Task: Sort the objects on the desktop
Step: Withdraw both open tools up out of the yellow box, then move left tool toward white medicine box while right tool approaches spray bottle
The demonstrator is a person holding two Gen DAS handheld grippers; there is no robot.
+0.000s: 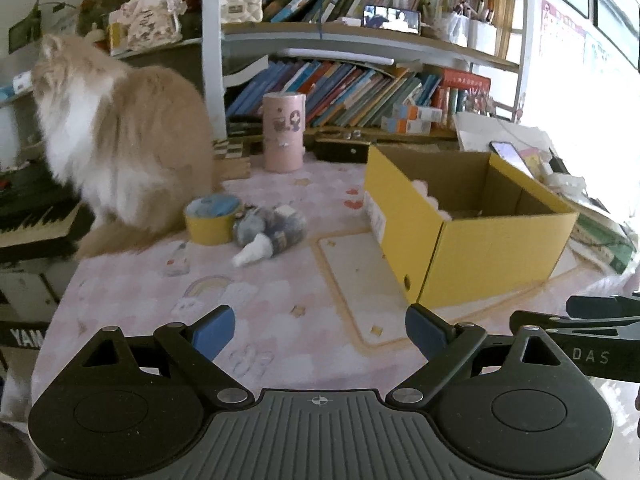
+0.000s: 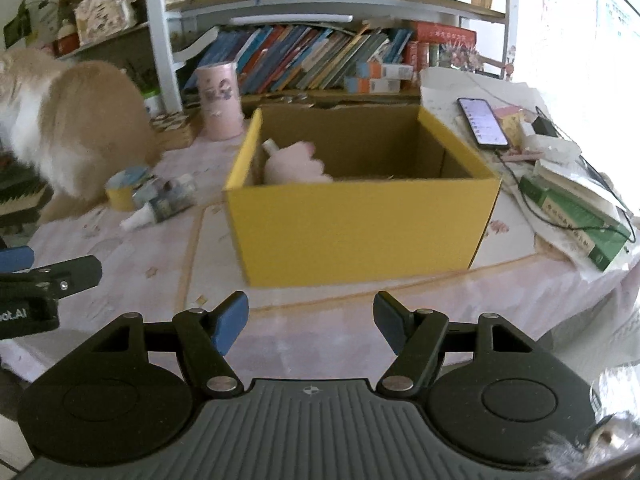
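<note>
An open yellow cardboard box (image 1: 496, 248) (image 2: 360, 224) stands on the pink patterned table cover. A pink fluffy item (image 2: 298, 164) and a small white bottle (image 2: 271, 146) lie inside it at the left. Left of the box lie a yellow tape roll (image 1: 211, 218) (image 2: 122, 190), a grey-blue bundle (image 1: 276, 226) (image 2: 168, 196) and a small white bottle (image 1: 254, 254) (image 2: 136, 221). My left gripper (image 1: 320, 336) stands open over bare cover, nothing between its fingers. My right gripper (image 2: 310, 322) stands open in front of the box, holding nothing.
A fluffy cream cat (image 1: 120, 148) (image 2: 76, 136) sits at the table's left by a keyboard (image 1: 32, 224). A pink cylinder (image 1: 283, 132) stands behind. Bookshelves (image 1: 360, 92) line the back. A phone (image 2: 482, 122), cables and green books (image 2: 576, 220) lie right of the box.
</note>
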